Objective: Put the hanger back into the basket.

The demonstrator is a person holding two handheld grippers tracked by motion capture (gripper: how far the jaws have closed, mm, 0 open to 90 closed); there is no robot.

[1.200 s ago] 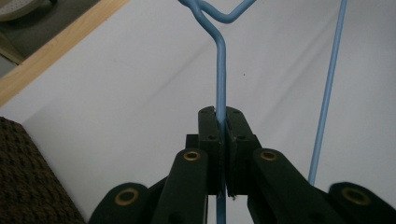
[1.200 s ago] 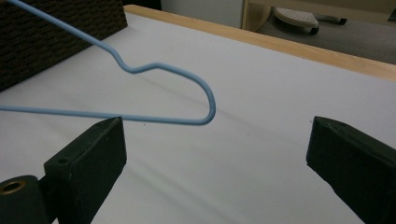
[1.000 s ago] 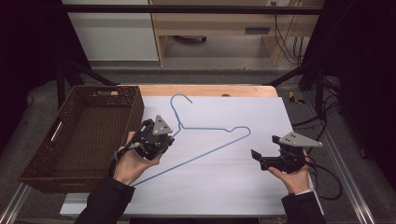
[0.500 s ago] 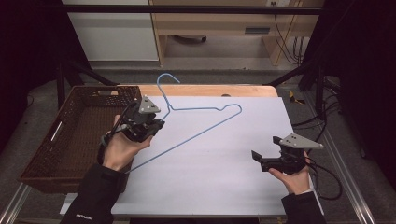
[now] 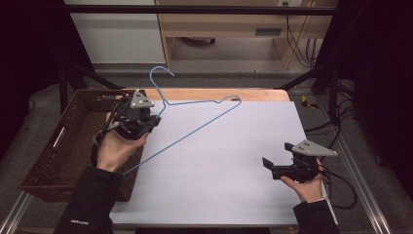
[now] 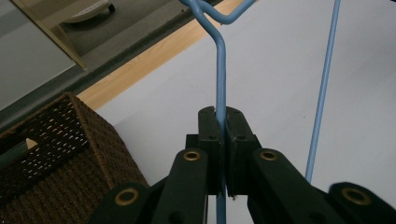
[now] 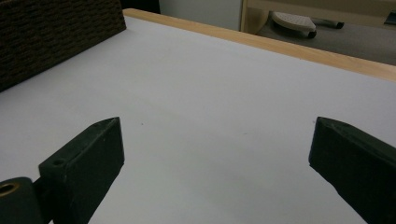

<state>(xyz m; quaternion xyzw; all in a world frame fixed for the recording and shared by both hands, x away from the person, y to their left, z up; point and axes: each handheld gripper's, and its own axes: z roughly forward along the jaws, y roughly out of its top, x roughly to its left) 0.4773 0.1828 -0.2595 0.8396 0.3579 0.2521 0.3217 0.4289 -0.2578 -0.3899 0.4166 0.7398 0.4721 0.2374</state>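
Observation:
A blue wire hanger (image 5: 195, 127) hangs lifted and tilted over the left half of the white table (image 5: 234, 195), its hook pointing up past the far edge. My left gripper (image 5: 155, 119) is shut on the hanger's wire near the neck, beside the basket. In the left gripper view the two black pads press together on the blue wire (image 6: 221, 74), and a second strand of the hanger runs down at the right. My right gripper (image 5: 269, 165) rests low at the table's right front, open. The right gripper view shows its fingertips (image 7: 95, 149) wide apart with nothing between them.
A dark brown wicker basket (image 5: 53, 146) stands at the table's left edge, close under my left hand. A wooden strip (image 5: 214, 93) runs along the table's far edge. Beyond it are a floor and wooden furniture. Cables trail off at the right.
My left gripper has carried the hanger up and to the left, toward the basket, and the hanger now stands higher with its hook past the far edge. The right gripper has stayed put.

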